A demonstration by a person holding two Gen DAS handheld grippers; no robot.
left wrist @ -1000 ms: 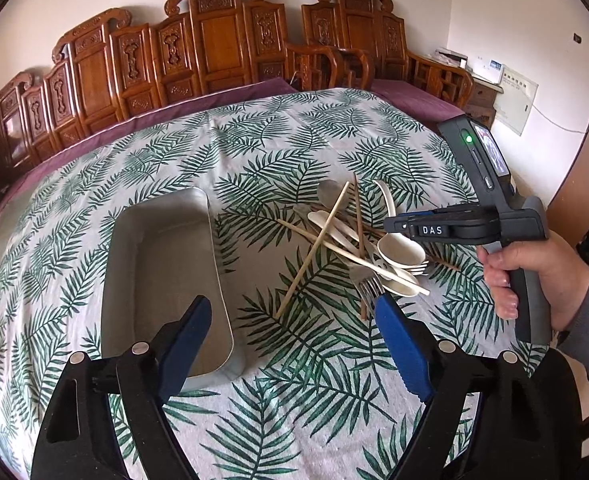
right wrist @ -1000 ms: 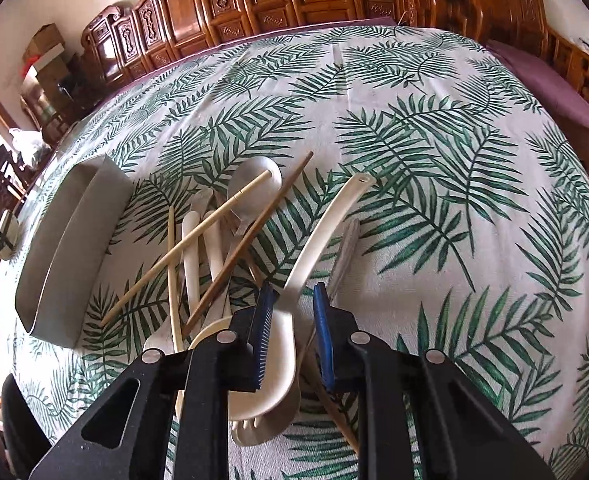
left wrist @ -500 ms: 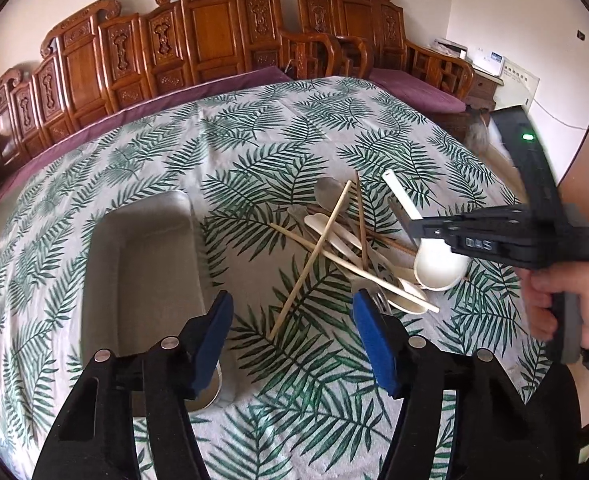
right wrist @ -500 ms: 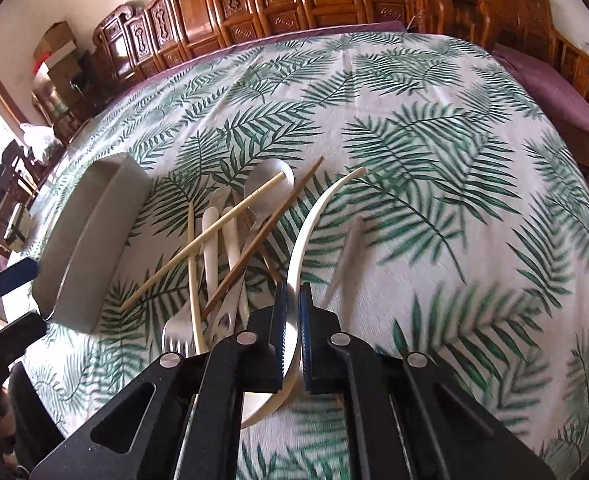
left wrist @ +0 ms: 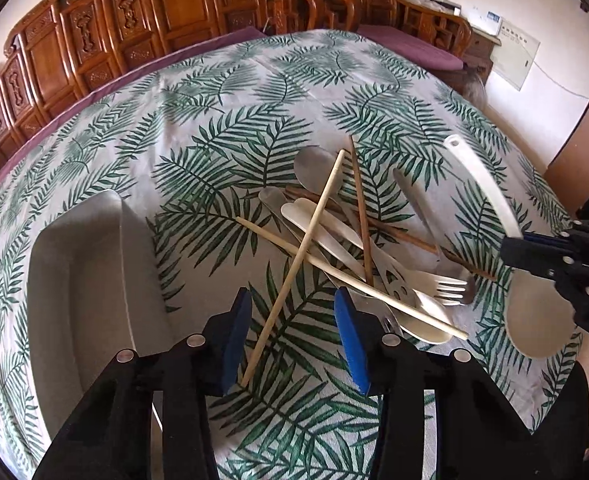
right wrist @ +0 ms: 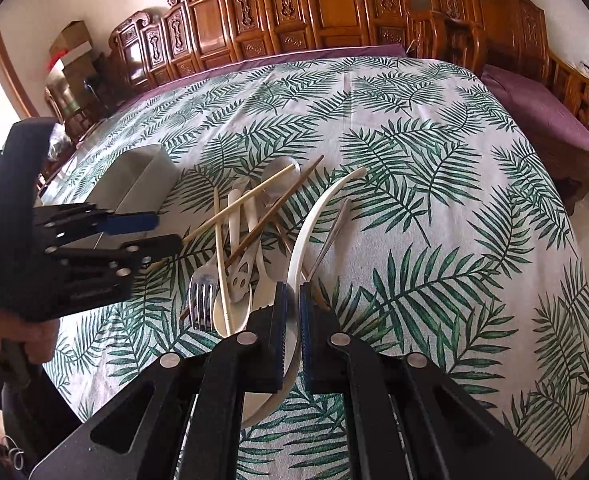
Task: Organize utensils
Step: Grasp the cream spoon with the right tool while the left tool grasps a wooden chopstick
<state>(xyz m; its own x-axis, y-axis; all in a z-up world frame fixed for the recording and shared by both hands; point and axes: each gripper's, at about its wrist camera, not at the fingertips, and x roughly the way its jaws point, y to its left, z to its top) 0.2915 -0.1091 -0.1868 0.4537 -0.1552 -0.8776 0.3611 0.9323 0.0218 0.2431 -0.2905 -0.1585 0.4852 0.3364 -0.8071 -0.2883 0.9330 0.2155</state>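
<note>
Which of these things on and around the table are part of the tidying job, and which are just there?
Part of the job:
- long white plastic spoon, clamped in the right gripper
- pile of chopsticks, forks and spoons
- grey rectangular metal tray
- open left gripper

Just there:
- carved wooden chairs
- palm-leaf tablecloth
- cardboard boxes

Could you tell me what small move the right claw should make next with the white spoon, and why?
Probably carry it left toward the metal tray. The right claw is shut on the white spoon, which appears lifted off the utensil pile. The tray looks empty and sits left of the pile, while the left claw is open above a pale chopstick.
</note>
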